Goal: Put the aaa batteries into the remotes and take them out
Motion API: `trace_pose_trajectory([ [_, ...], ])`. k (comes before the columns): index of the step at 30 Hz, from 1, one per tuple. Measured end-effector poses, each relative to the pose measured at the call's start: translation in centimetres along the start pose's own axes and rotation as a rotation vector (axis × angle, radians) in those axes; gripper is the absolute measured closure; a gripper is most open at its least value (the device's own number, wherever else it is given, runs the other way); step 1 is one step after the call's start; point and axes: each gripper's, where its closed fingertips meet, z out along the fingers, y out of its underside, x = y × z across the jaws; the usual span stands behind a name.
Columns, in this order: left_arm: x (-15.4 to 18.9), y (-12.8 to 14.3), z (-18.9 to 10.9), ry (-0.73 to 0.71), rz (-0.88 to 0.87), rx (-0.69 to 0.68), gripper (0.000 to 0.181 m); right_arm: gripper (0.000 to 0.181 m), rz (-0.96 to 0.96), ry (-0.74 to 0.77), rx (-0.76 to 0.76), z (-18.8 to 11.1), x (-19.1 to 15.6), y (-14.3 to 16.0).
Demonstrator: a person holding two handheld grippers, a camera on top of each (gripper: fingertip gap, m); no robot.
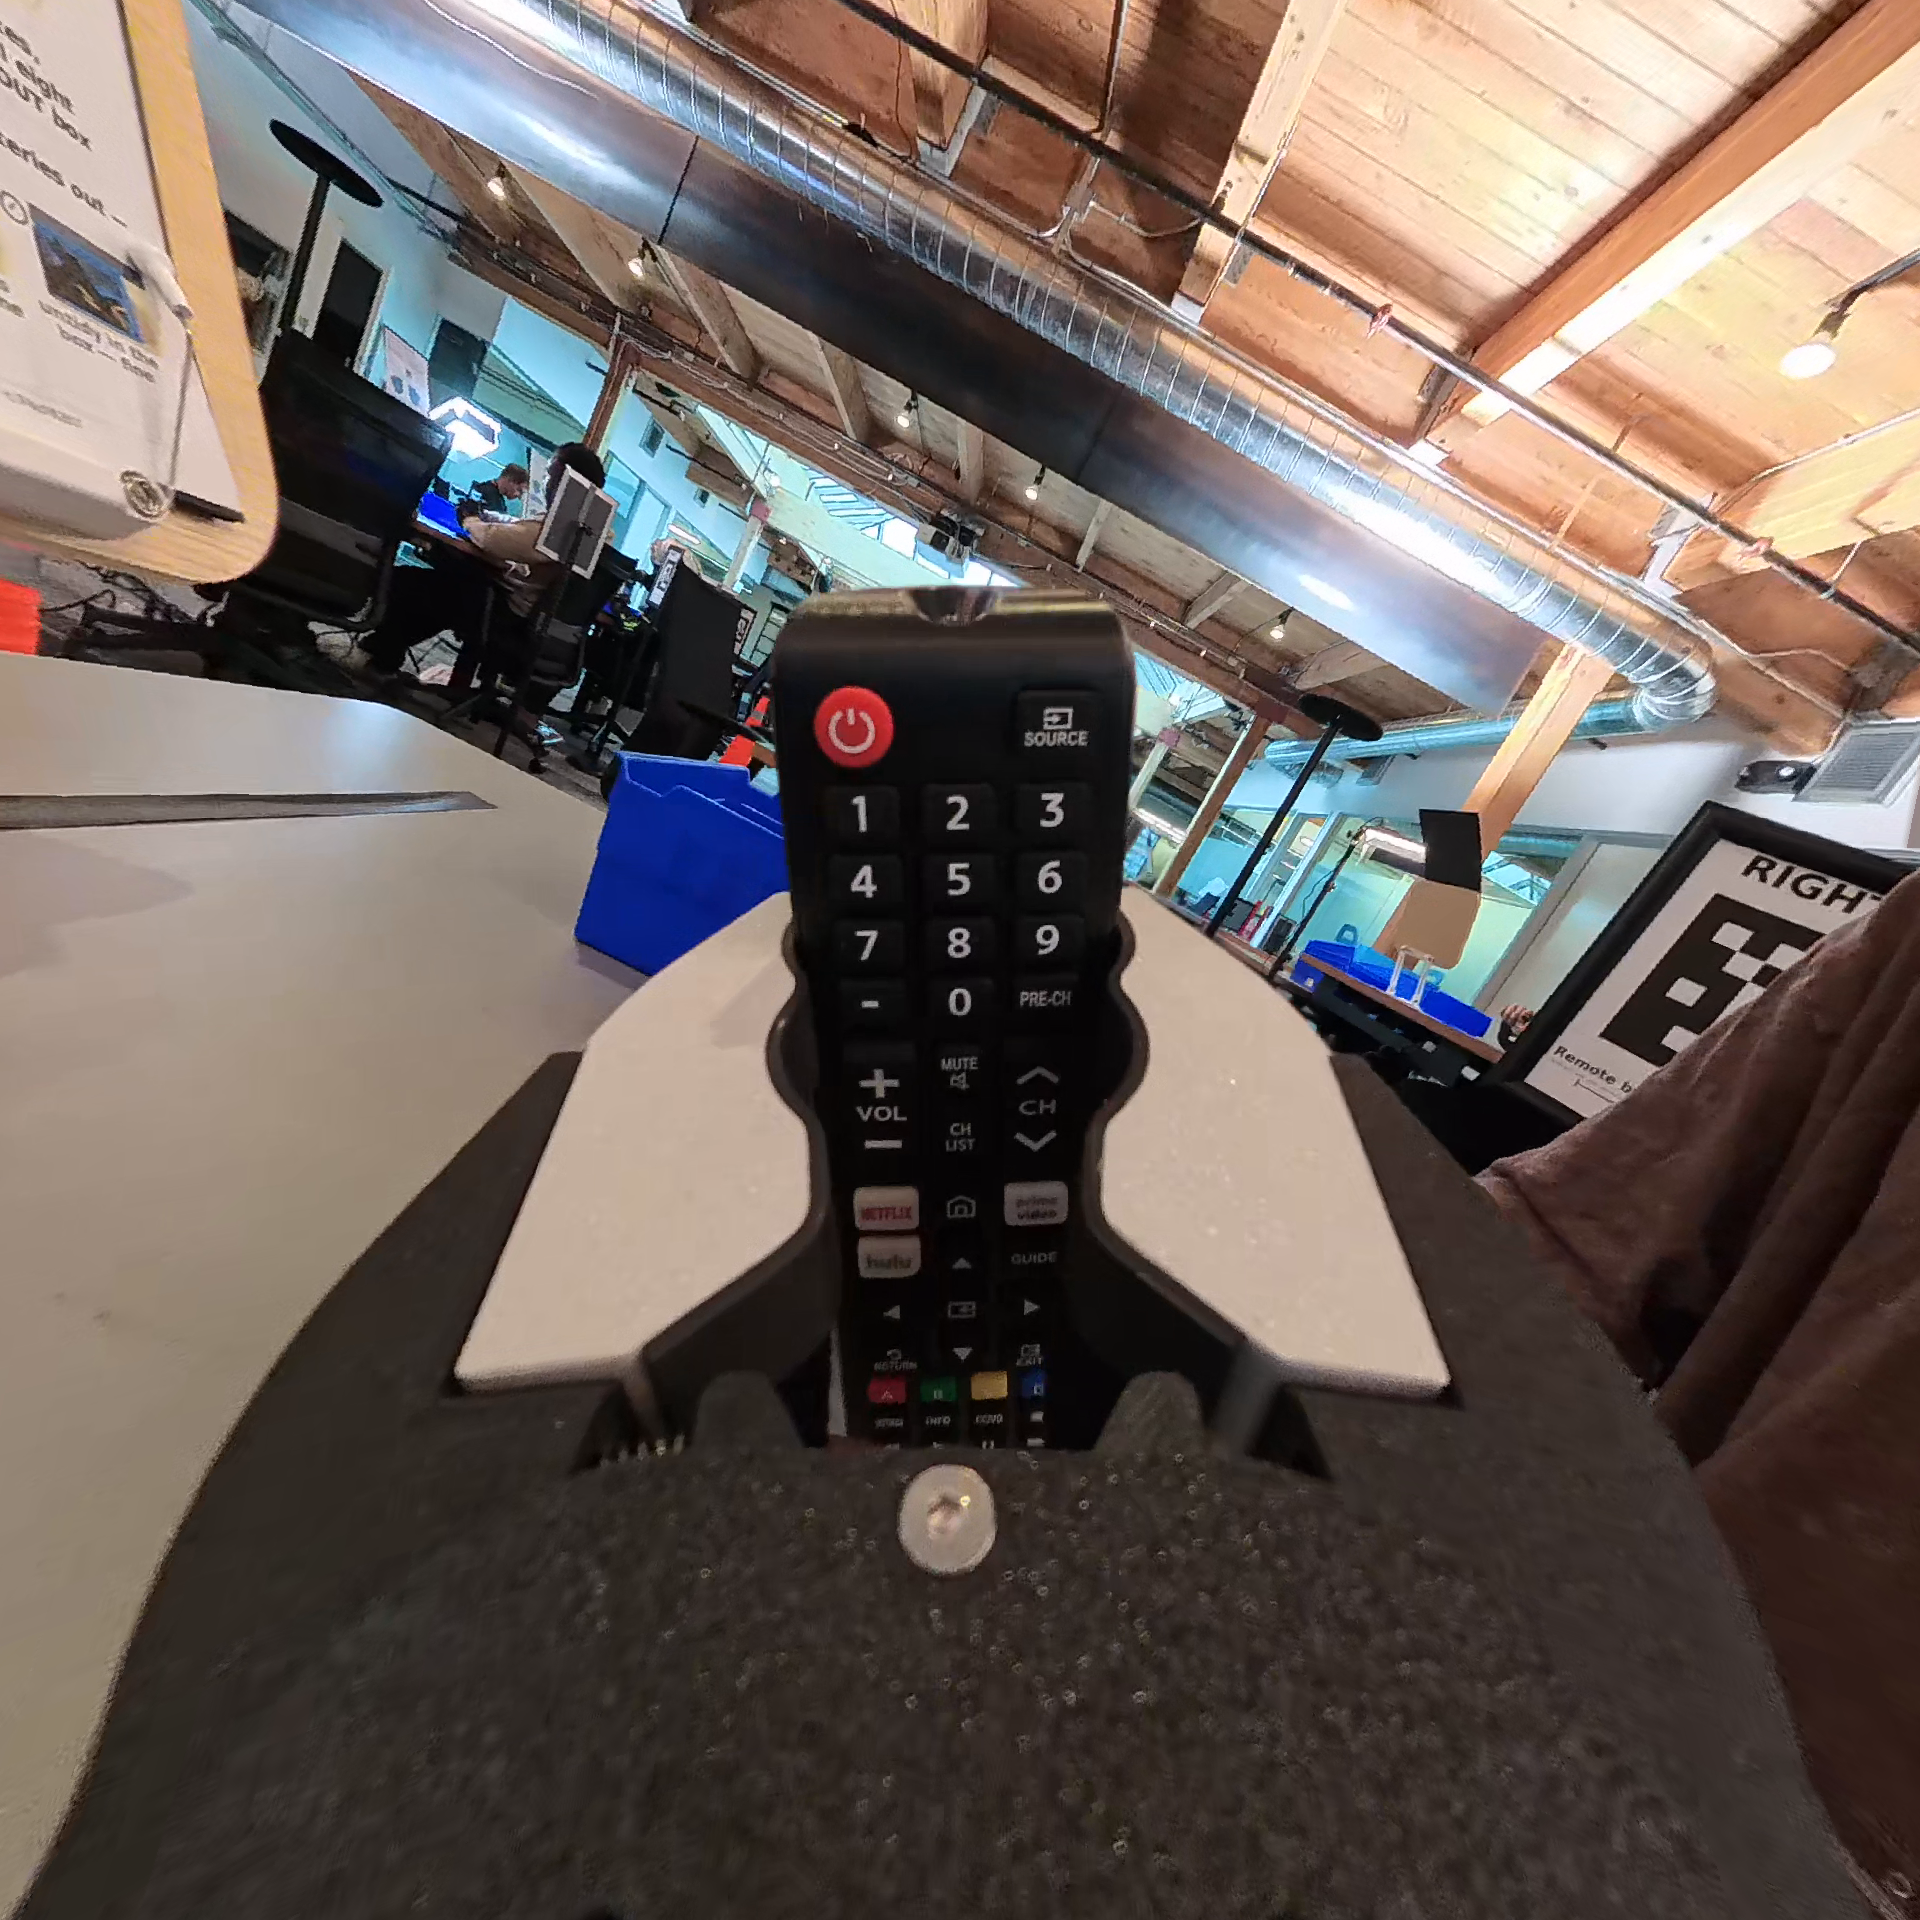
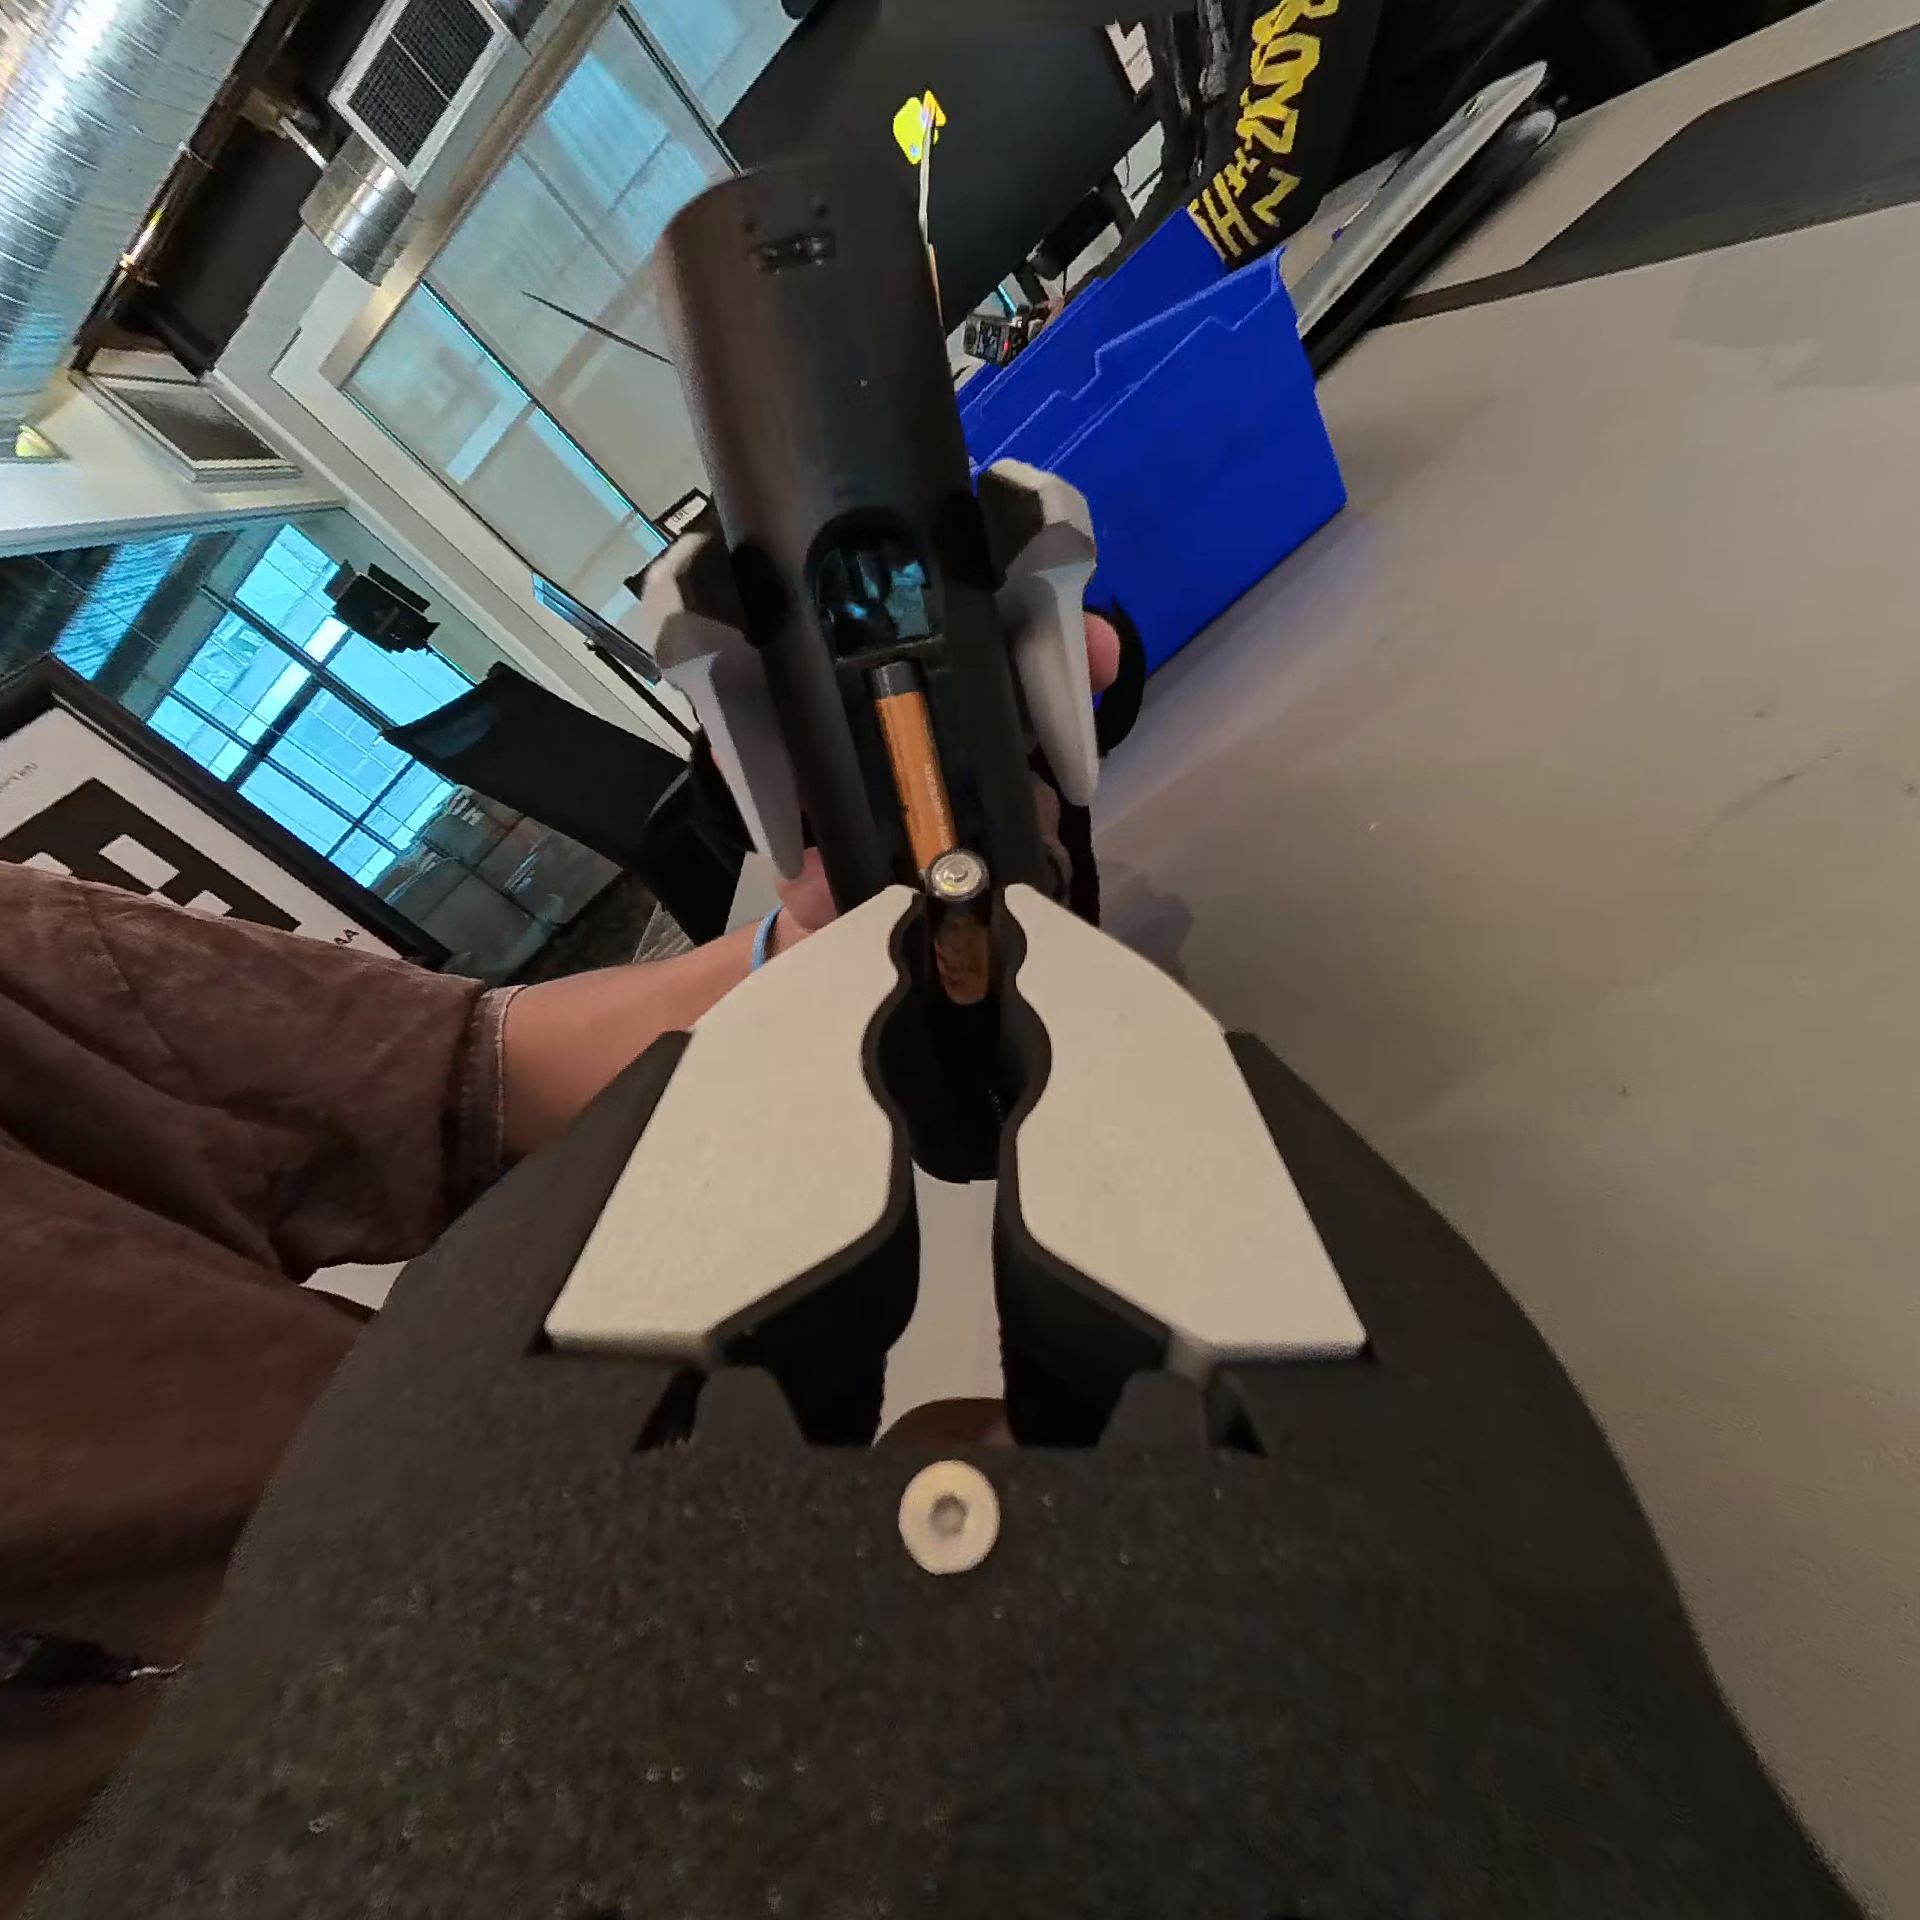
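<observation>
Glossy plastic remote [image 1: 956,935], matt grey table [image 1: 260,1039]

Left wrist view: the camera sat just behind the left gripper [image 1: 958,1039], looked forward and upward along its fingers toward the ceiling, and faced the button side of the remote [image 1: 956,935] between the jaws at close range. Right wrist view: the camera sat behind the right gripper [image 2: 958,935], rolled sideways, facing the remote's open back. Both views shared the remote, the blue bin [image 1: 675,862] beyond the jaws, and the table [image 2: 1558,831].
</observation>
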Motion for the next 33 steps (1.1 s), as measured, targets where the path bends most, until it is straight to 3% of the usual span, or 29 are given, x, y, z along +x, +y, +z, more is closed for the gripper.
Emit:
trace_pose_trajectory([
  [11,0.7,0.8,0.4,0.043,-0.015,-0.028,0.130,0.171,-0.029,0.015,-0.023,-1.4,-0.7,-0.6],
  [26,0.9,0.9,0.6,0.054,-0.024,-0.021,0.130,0.171,-0.025,0.025,-0.066,-0.7,-0.4,0.8],
  [33,0.9,1.1,0.7,0.061,-0.036,-0.024,0.130,0.171,-0.026,0.033,-0.167,0.2,-0.5,1.4],
])
